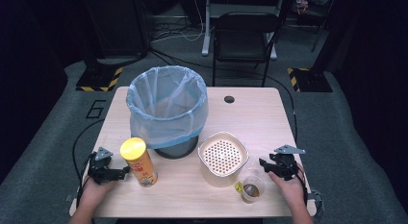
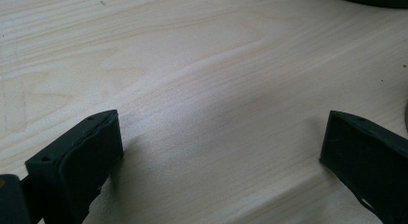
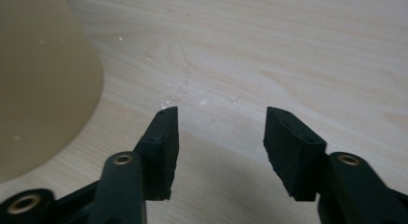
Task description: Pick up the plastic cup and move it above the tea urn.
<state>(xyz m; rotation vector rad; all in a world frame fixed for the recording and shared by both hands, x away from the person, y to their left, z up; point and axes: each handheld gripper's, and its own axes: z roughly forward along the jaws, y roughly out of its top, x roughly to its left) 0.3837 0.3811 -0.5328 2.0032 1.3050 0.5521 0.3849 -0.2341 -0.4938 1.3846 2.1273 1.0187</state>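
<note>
**Figure: Two open tongs flanking the work, each beside its nearest object**

Landmark: the black waste bin lined with a pale blue bag (image 1: 167, 111), standing mid-table. Read left to right. My left gripper (image 1: 124, 172) rests on the light wooden table (image 1: 260, 118), nearer me than the bin and to its left, jaws spread wide with bare wood between them in the left gripper view (image 2: 219, 152). Just beyond its tips stands the tall cylindrical snack can with a yellow lid (image 1: 138, 162), upright, its long axis vertical, directly in front of the bin's left edge. To the right of the bin's base sits the cream square strainer basket with a perforated floor (image 1: 223, 154). Farther right and closer to me stands the small clear plastic cup holding a brown residue (image 1: 251, 188). My right gripper (image 1: 264, 164) lies right of the basket, jaws moderately apart and holding nothing (image 3: 219, 132). I judge the can belongs to my left hand: it is the nearer, and the can lies ahead of the jaws, to be clasped across its width.
</note>
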